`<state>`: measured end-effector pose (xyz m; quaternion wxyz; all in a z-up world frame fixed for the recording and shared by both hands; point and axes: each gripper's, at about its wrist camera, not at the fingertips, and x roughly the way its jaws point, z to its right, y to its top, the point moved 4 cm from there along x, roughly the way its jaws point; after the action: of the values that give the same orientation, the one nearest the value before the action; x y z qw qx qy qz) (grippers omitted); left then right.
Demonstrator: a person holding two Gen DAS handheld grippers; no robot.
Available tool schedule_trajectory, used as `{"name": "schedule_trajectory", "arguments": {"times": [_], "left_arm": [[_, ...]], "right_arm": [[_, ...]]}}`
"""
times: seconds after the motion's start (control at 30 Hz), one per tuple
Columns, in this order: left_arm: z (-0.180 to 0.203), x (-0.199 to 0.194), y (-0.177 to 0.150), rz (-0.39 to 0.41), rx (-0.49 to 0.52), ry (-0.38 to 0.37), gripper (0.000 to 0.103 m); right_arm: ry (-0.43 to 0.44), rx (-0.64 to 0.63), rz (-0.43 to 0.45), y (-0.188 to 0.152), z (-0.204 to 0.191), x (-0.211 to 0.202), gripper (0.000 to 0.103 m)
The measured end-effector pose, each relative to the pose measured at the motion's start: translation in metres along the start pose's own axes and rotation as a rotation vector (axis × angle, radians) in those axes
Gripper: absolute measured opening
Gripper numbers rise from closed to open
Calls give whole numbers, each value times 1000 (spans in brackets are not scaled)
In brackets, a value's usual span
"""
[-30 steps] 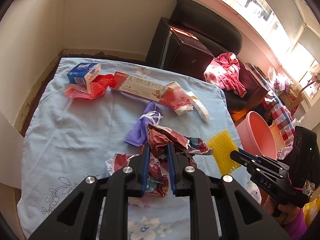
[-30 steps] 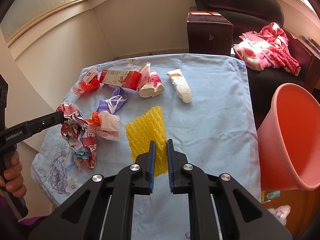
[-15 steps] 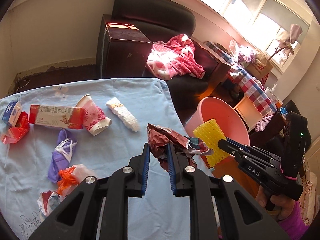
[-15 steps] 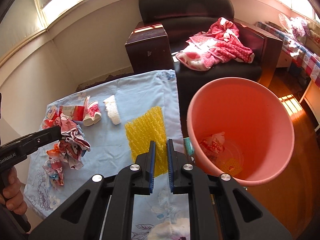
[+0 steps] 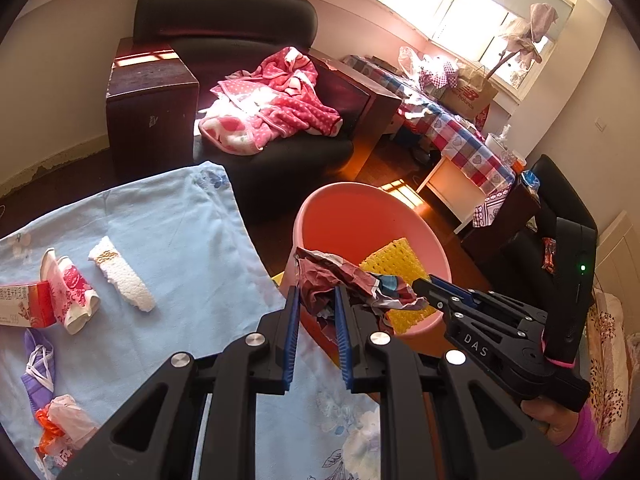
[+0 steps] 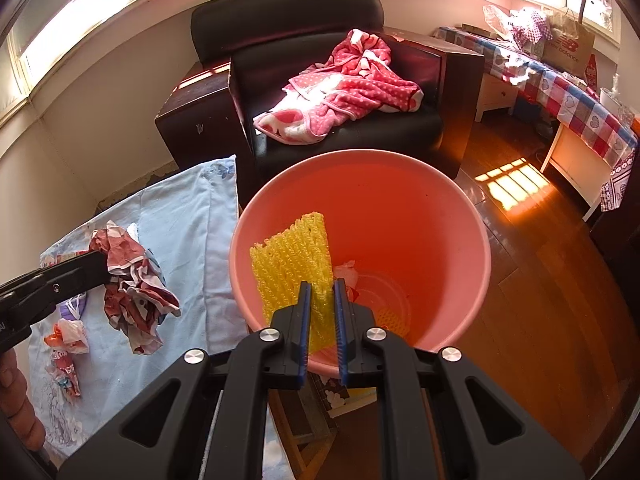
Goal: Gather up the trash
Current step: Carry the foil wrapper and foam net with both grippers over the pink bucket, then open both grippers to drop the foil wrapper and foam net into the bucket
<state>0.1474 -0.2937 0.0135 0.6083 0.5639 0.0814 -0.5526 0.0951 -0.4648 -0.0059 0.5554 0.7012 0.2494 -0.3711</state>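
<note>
Here, starting at the far left of the blue floral cloth point(image 5: 168, 248), you have loose litter lying on it: a purple mask point(image 5: 38, 364) with white loops, a red carton point(image 5: 24, 304) cut off by the frame edge, a crushed red-and-white paper cup point(image 5: 72, 292) lying on its side with its mouth toward the upper left, and a white foam piece point(image 5: 122, 278) whose long axis runs from upper left to lower right. Near the lower left corner sits a knot of orange-and-white plastic point(image 5: 60, 424). Moving right, your left gripper point(image 5: 316, 300) is clamped on a crumpled dark red printed wrapper point(image 5: 340, 280), its blue pads pressing the wad from both sides; the wad hangs down limply from the jaws, right at the cloth's edge and level with the near rim of the pink bucket point(image 6: 460, 216). Further right, your right gripper point(image 6: 320, 292) is pinched nearly closed on the yellow foam net point(image 6: 292, 264). The net stands roughly upright from the jaws, its long axis running away from you and tilted slightly left, and it sits over the bucket's open mouth. Scraps of trash lie at the bucket's bottom. Beyond the bucket, a black armchair point(image 6: 280, 12) carries a pink spotted blanket point(image 6: 348, 92).
</note>
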Motion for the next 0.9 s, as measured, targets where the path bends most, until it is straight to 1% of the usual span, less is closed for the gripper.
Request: {"name": "schedule_trajectory", "arguments": {"times": [0.13, 0.33, 0.43, 0.67, 0.9], "left_arm": [[17, 21, 6, -33, 33, -13, 16], [35, 49, 16, -42, 75, 14, 16], [36, 60, 17, -55, 72, 22, 16], [42, 83, 17, -106, 89, 41, 16], [41, 99, 15, -147, 65, 52, 17]], "right_arm": [[-20, 21, 0, 0, 11, 1, 12], [-45, 39, 1, 1, 25, 7, 12], [-53, 42, 2, 4, 28, 11, 12], [-64, 31, -26, 5, 27, 25, 12], [-84, 26, -58, 4, 29, 37, 12]]}}
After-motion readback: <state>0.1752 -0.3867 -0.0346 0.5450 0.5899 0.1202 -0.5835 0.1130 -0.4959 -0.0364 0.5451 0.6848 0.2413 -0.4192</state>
